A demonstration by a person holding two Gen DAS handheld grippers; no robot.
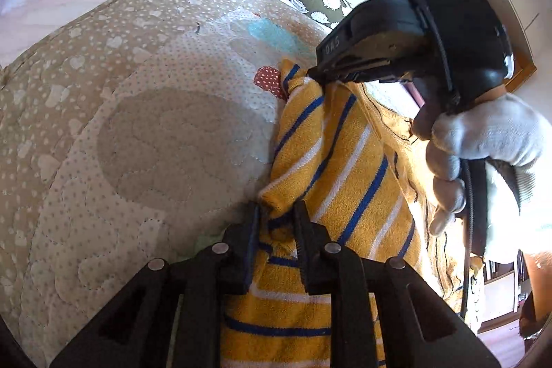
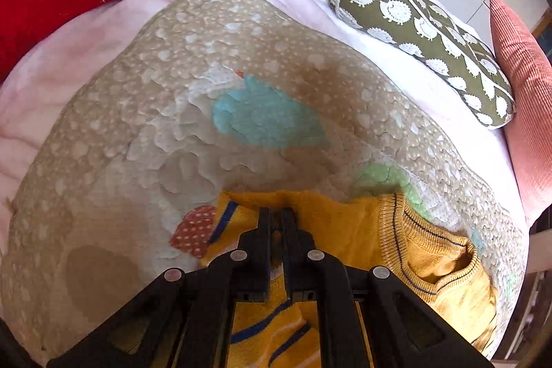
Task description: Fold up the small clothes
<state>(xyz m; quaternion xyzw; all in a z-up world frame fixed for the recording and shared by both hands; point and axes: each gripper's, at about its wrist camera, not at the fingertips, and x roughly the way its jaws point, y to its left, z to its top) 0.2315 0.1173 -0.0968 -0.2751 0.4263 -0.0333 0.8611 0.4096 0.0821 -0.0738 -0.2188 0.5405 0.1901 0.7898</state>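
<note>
Both grippers, left gripper (image 1: 276,212) and right gripper (image 2: 276,216), angle downward, jaws clamping the striped sweater (image 1: 345,161).

Both grippers are matte black plastic: the left gripper (image 1: 276,212) shows 2 long fingers, angular linkage arms and 4 round silver pivot pins. Same build on the right gripper (image 2: 276,216). From the left wrist, its body reads "DAS", a green light glows up top, black cable trailing. White knit glove (image 1: 483,133), grey ribbed cuff.
</note>
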